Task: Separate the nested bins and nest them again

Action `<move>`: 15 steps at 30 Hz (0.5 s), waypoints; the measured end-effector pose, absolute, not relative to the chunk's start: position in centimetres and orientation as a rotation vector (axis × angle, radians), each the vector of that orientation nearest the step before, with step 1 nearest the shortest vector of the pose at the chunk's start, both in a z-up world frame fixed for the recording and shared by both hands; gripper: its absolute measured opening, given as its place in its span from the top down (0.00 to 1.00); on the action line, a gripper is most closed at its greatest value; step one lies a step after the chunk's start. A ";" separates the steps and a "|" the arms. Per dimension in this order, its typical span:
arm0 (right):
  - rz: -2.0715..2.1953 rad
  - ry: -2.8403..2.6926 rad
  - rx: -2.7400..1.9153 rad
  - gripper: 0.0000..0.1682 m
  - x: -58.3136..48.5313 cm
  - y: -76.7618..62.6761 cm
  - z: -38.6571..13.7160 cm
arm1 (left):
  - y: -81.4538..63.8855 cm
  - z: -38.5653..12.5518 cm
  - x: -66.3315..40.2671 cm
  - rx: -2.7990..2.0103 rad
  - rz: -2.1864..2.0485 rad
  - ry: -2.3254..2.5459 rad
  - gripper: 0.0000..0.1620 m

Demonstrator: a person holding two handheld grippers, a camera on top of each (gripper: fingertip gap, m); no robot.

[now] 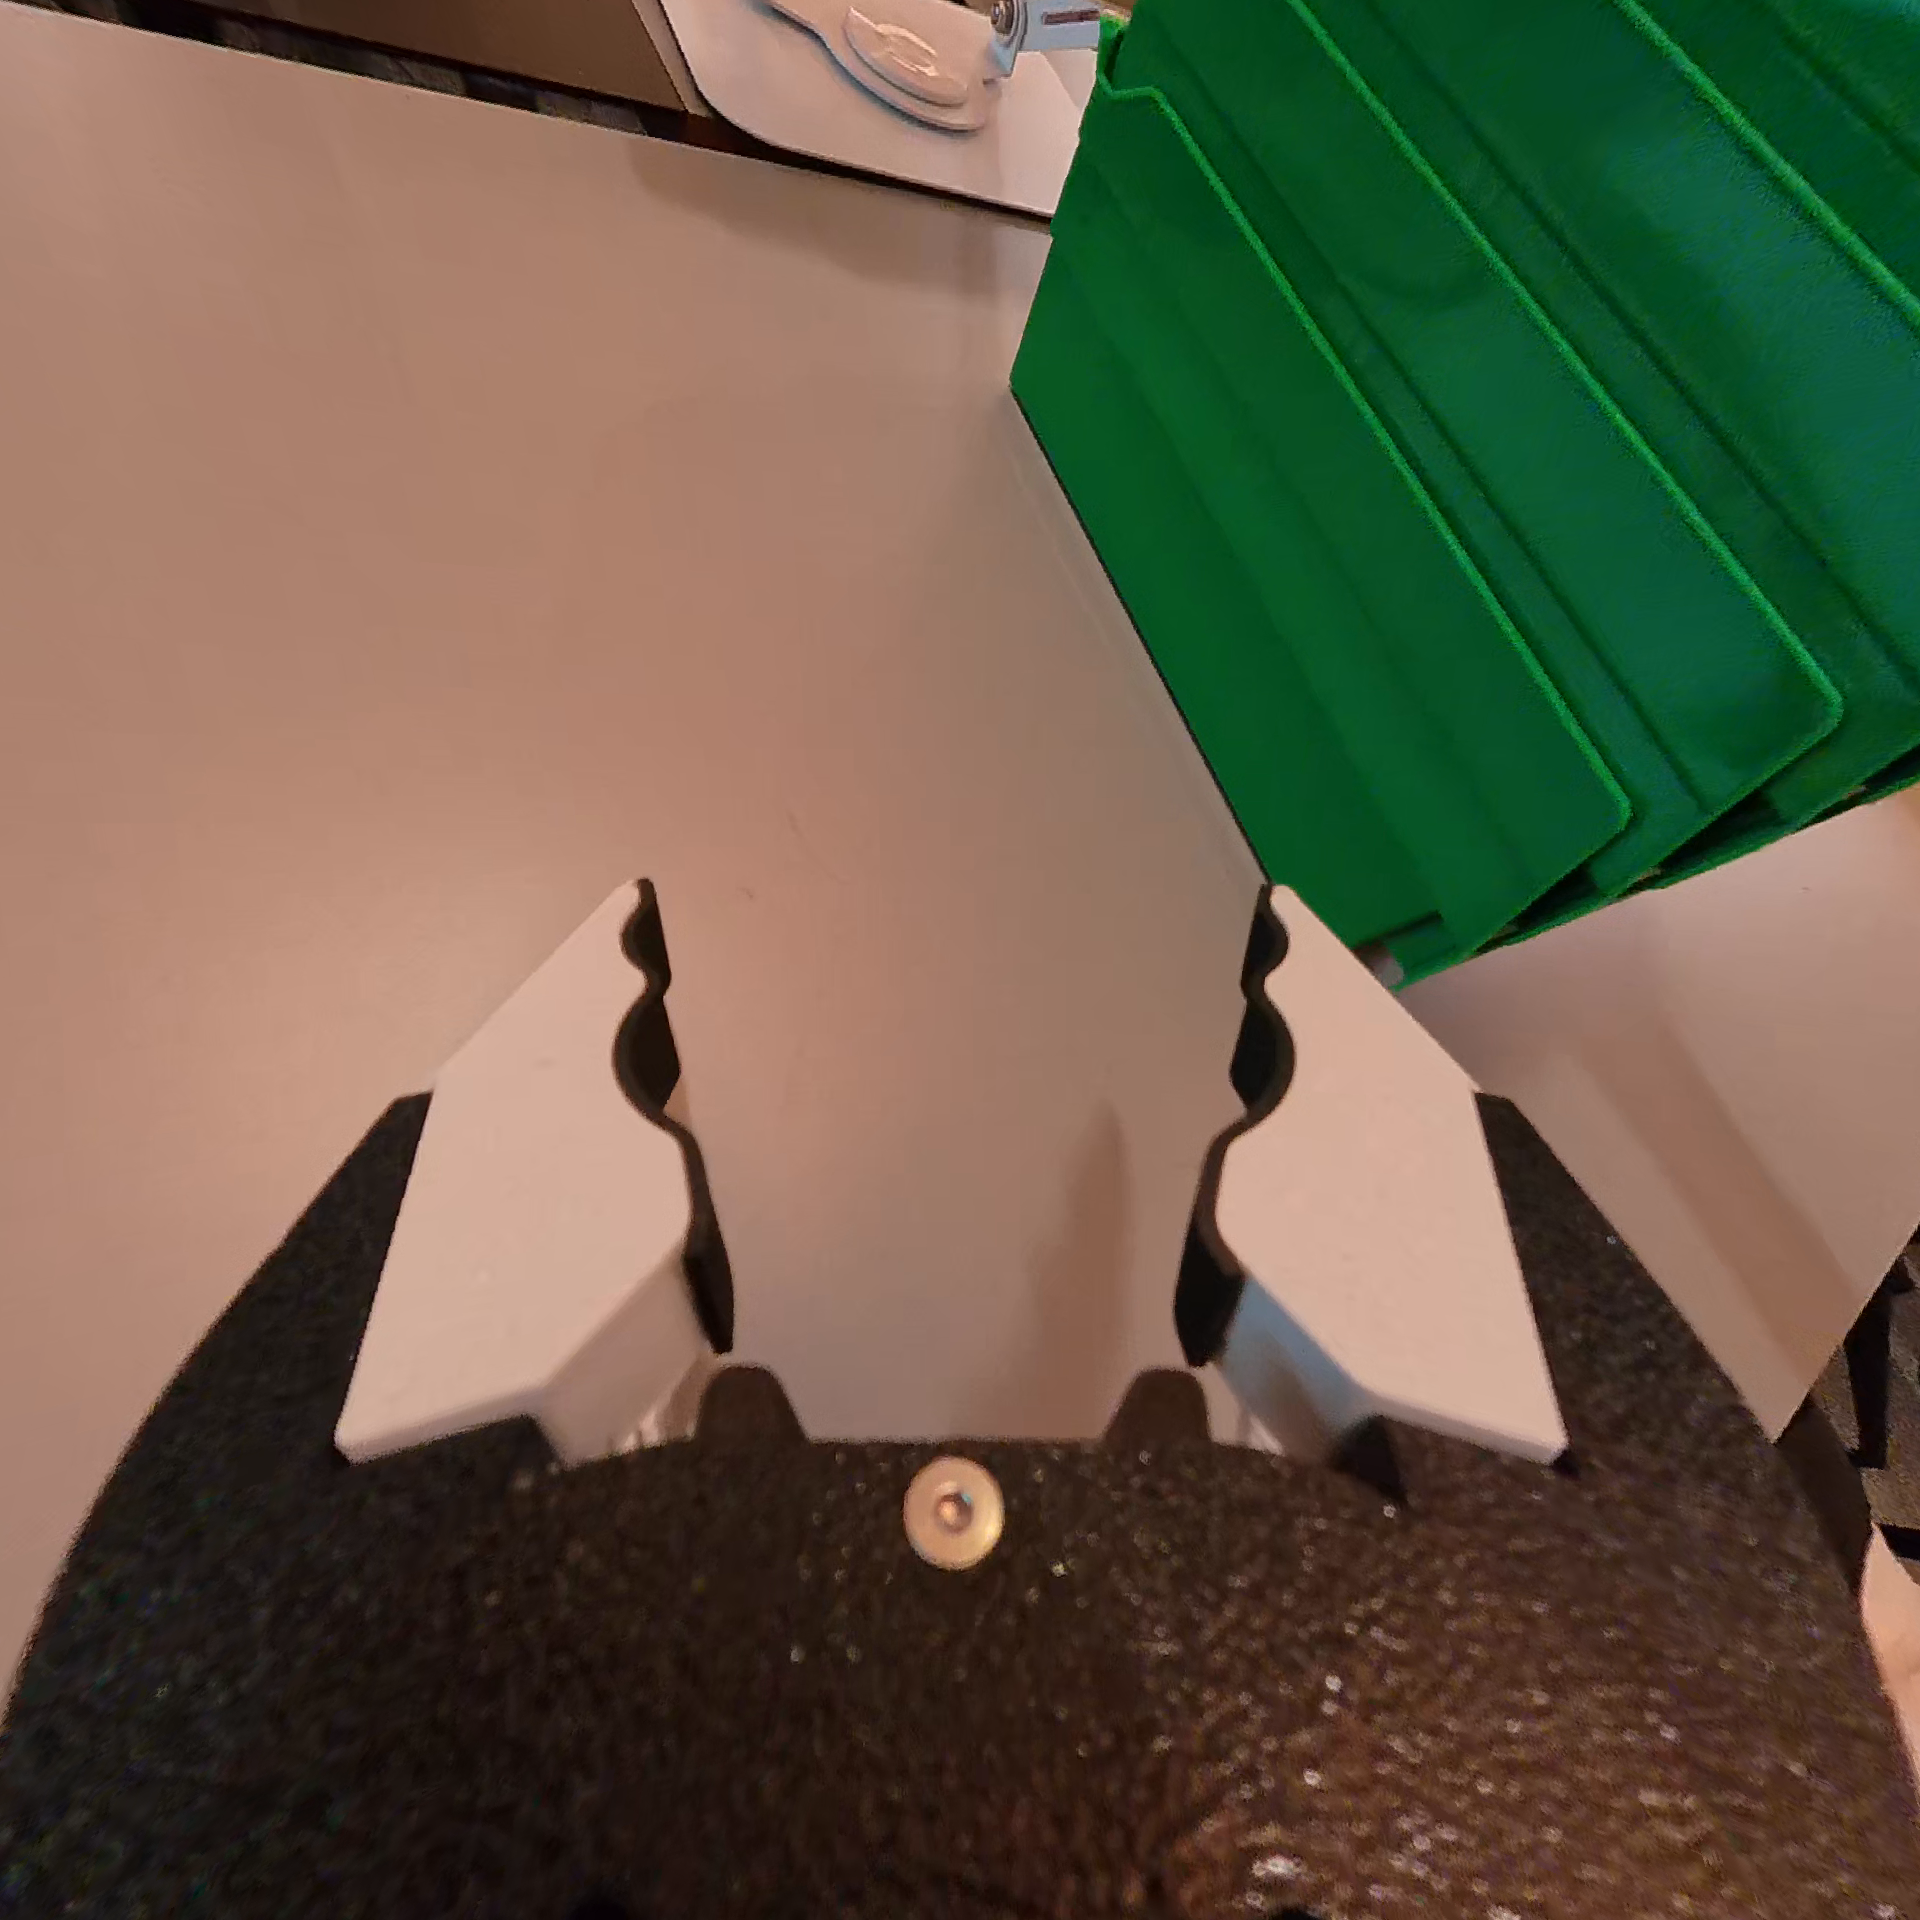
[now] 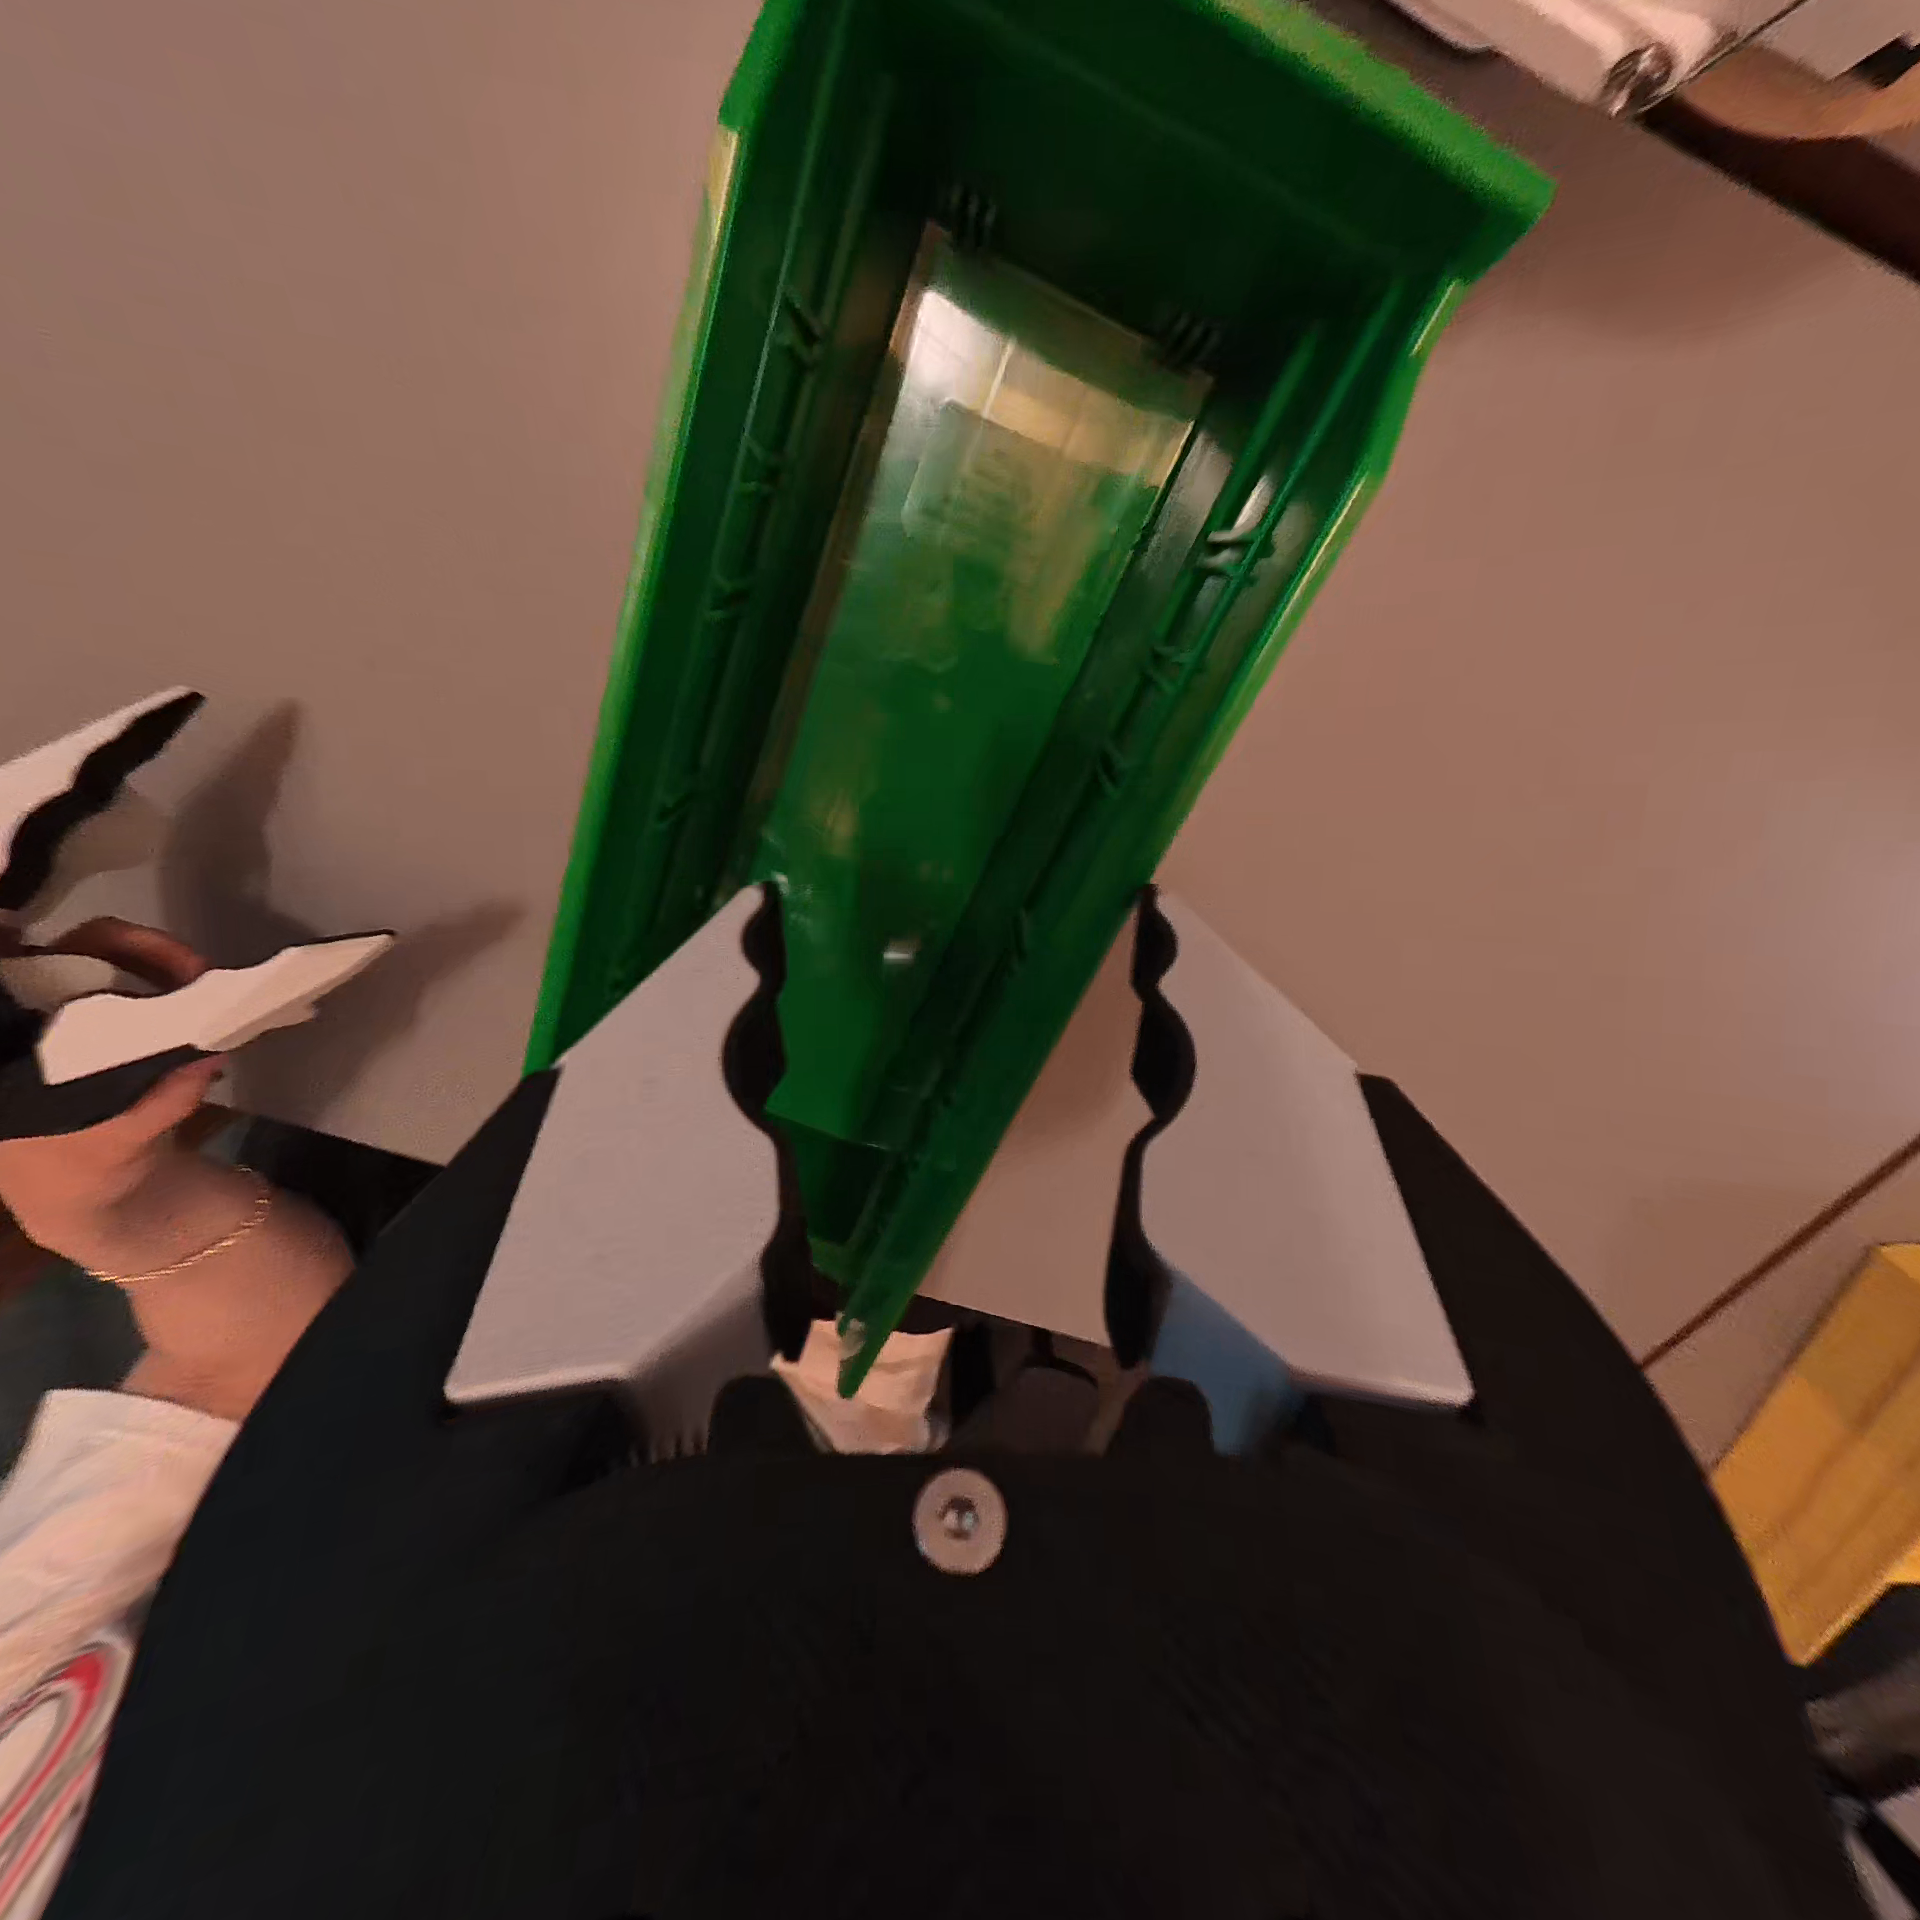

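— Claws first: how do yours stand?

— Left claw (image 1: 951, 1122) is spread wide over bare beige table (image 1: 468, 623). Right claw (image 2: 951, 1117) has a wall of the green plastic bins (image 2: 987, 582) between its fingers; whether it pinches, I cannot tell.

— And around?

— Bins rise just right of my left claw; a yellow box (image 2: 1829, 1455) sits off the table edge.

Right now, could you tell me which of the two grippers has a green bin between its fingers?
The right gripper: a green bin wall sits between its fingers. The left gripper is open and empty.
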State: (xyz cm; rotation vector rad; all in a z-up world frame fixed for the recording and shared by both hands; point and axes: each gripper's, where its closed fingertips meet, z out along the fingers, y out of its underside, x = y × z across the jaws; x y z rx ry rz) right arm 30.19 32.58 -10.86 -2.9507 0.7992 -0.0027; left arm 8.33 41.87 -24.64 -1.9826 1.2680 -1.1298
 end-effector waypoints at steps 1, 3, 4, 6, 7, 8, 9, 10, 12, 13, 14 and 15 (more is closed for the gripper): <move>-0.016 0.769 -2.941 0.68 30.4 32.8 -10.7 | 41.9 -24.7 8.3 -1.984 -1.130 1.268 0.33; -0.001 0.736 -2.901 0.78 30.4 33.7 -10.5 | 42.0 -24.5 8.2 -1.980 -1.133 1.261 0.33; -0.001 0.729 -2.900 0.80 30.3 33.9 -10.5 | 42.0 -24.4 8.2 -1.978 -1.137 1.258 0.33; 0.021 0.693 -2.924 0.88 29.8 34.0 -10.4 | 42.1 -24.3 8.2 -1.978 -1.139 1.255 0.33; 0.035 0.660 -2.929 0.93 29.4 34.1 -10.2 | 42.1 -24.3 8.1 -1.978 -1.139 1.254 0.33; 0.041 0.626 -2.926 0.98 29.2 34.3 -10.0 | 42.1 -24.4 8.1 -1.979 -1.139 1.253 0.33; 0.039 0.595 -2.917 1.00 29.0 34.6 -9.7 | 42.1 -24.4 8.1 -1.980 -1.140 1.253 0.33; 0.026 0.576 -2.910 1.00 29.0 34.7 -9.4 | 42.1 -24.4 8.2 -1.980 -1.140 1.254 0.33; 0.002 0.540 -2.927 1.00 28.8 34.4 -9.2 | 42.0 -24.4 8.2 -1.980 -1.138 1.258 0.33; -0.009 0.520 -2.936 1.00 28.6 34.2 -9.2 | 42.0 -24.4 8.3 -1.979 -1.137 1.260 0.33; -0.022 0.499 -2.933 1.00 28.4 34.2 -9.1 | 41.9 -24.4 8.3 -1.978 -1.136 1.263 0.33; -0.032 0.473 -2.925 1.00 28.1 34.3 -9.1 | 41.9 -24.4 8.3 -1.976 -1.135 1.265 0.33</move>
